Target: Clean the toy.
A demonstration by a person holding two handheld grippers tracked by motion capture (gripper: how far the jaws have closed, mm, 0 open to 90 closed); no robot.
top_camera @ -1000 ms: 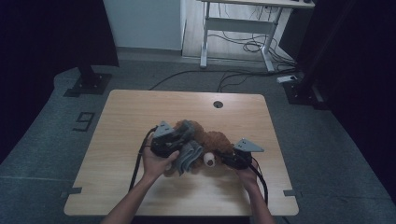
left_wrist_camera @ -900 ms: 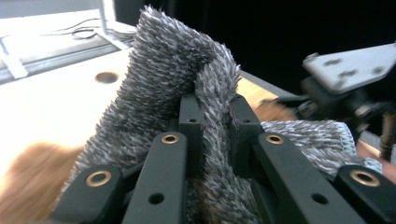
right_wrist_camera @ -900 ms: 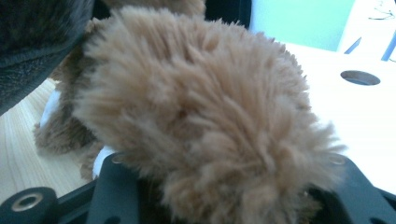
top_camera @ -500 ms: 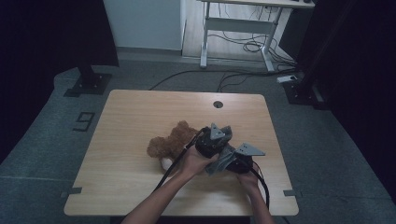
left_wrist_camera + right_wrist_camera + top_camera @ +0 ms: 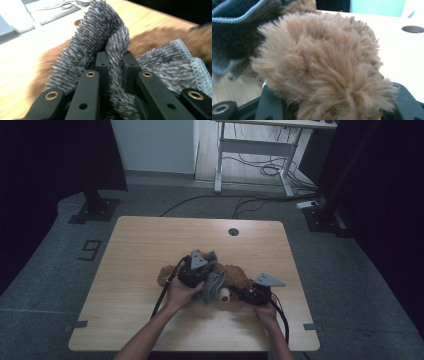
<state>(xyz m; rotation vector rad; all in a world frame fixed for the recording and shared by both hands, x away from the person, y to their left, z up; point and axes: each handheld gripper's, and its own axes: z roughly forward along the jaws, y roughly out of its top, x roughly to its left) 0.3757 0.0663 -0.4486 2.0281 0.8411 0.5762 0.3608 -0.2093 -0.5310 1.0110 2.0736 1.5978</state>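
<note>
While both work the toy | left gripper (image 5: 202,270) pinches grey cloth (image 5: 107,42) | right gripper (image 5: 250,296) clamps brown plush bear (image 5: 322,65) on table (image 5: 150,245)

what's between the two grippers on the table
In the high view, the brown teddy bear and grey fuzzy cloth lie between left gripper and right gripper.

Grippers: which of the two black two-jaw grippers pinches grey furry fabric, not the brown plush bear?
The left gripper: its jaws clamp the grey furry fabric; the right gripper grips the brown plush bear.
</note>
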